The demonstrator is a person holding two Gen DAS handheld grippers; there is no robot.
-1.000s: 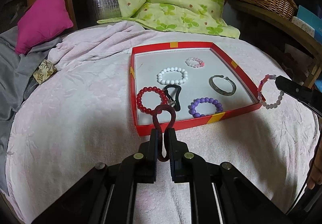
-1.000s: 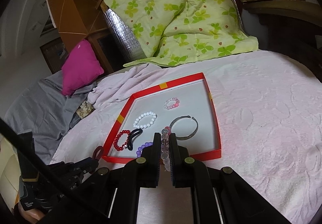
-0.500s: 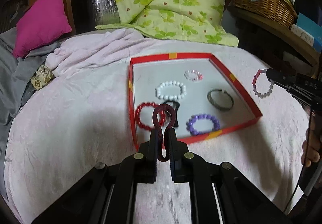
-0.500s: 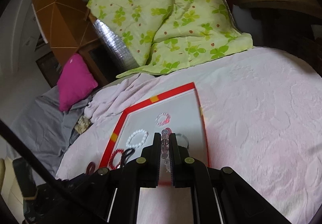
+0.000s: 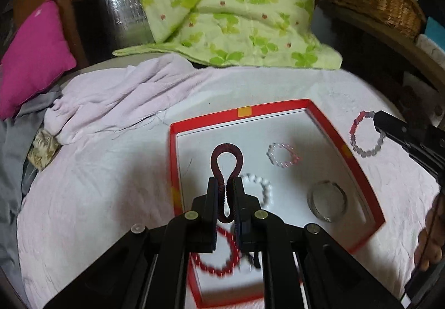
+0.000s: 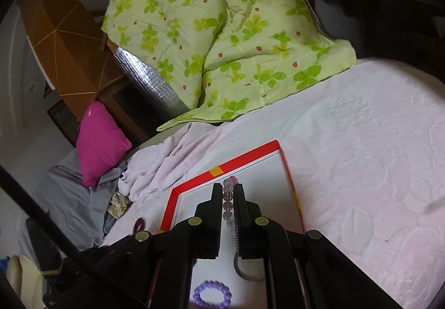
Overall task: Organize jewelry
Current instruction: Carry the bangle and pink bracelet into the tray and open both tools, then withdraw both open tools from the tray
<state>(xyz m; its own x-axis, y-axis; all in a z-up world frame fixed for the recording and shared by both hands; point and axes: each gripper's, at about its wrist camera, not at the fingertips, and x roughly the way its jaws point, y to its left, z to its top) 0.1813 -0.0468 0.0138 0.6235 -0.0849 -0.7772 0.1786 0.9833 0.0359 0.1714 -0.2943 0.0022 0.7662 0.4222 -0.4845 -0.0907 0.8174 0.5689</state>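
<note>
My left gripper [image 5: 225, 184] is clamped on a dark red hair tie [image 5: 226, 159], its loop sticking up above the red tray [image 5: 242, 112] on the pink blanket [image 5: 97, 175]. My right gripper [image 6: 228, 192] is closed on a pink-and-grey bead bracelet [image 6: 228, 189], held above the tray's right side. In the tray lie a white bead bracelet [image 5: 262, 186], a pink bracelet [image 5: 283, 154], a metal bangle [image 5: 326, 199], a red bead bracelet [image 5: 219, 256] and a purple bracelet [image 6: 212, 293].

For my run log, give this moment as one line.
left gripper: shut on dark red hair tie | right gripper: shut on beaded bracelet | both over red tray
</note>
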